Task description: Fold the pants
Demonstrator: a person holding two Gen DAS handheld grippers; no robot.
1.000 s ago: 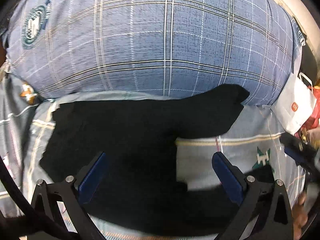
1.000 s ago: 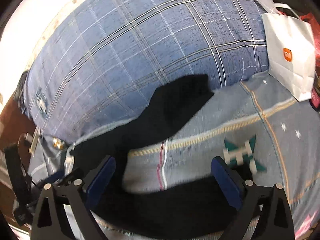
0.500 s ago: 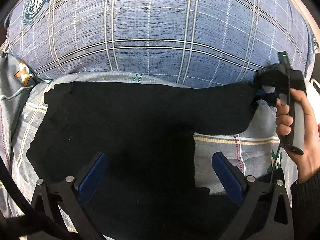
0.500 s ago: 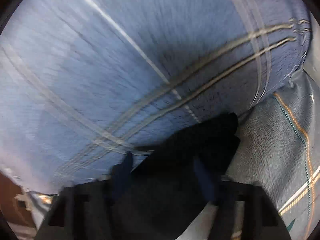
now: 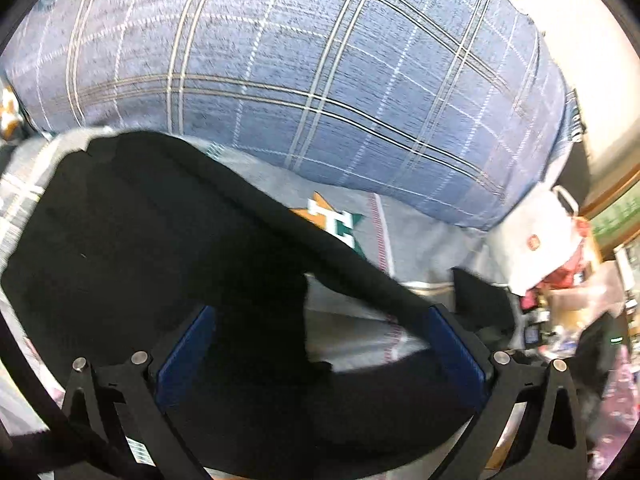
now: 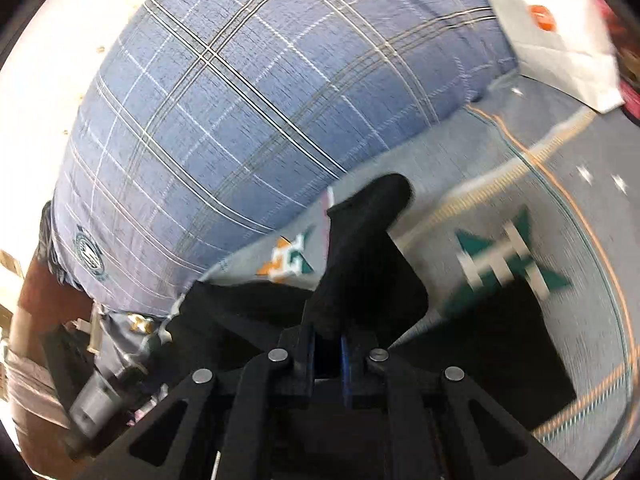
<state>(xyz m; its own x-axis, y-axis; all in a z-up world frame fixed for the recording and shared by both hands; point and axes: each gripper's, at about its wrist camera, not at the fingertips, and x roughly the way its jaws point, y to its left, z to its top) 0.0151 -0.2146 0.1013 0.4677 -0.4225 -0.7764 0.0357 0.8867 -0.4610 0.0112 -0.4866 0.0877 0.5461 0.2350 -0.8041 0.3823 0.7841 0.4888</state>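
Right claw [image 6: 327, 350]: jaws closed tight on a bunched end of the black pants [image 6: 360, 248], blue pads nearly meeting with the cloth pinched between them. The gripped end stands up out of the claw in a peaked fold, lifted clear of the bedsheet [image 6: 500, 184]. Claw pitched steeply downward toward the bed.

Left claw [image 5: 320, 340]: jaws wide apart, blue pads [image 5: 452, 344] gripping nothing. Also angled down, hovering over the pants [image 5: 160, 248]; black cloth lies below and between the fingers, whether touching them cannot be told.

Pants lie spread on the grey patterned bedsheet, in front of a large blue plaid pillow [image 5: 320, 80]. One leg runs as a raised ridge diagonally toward the right. White paper bag [image 5: 536, 240] sits at the pillow's right end.
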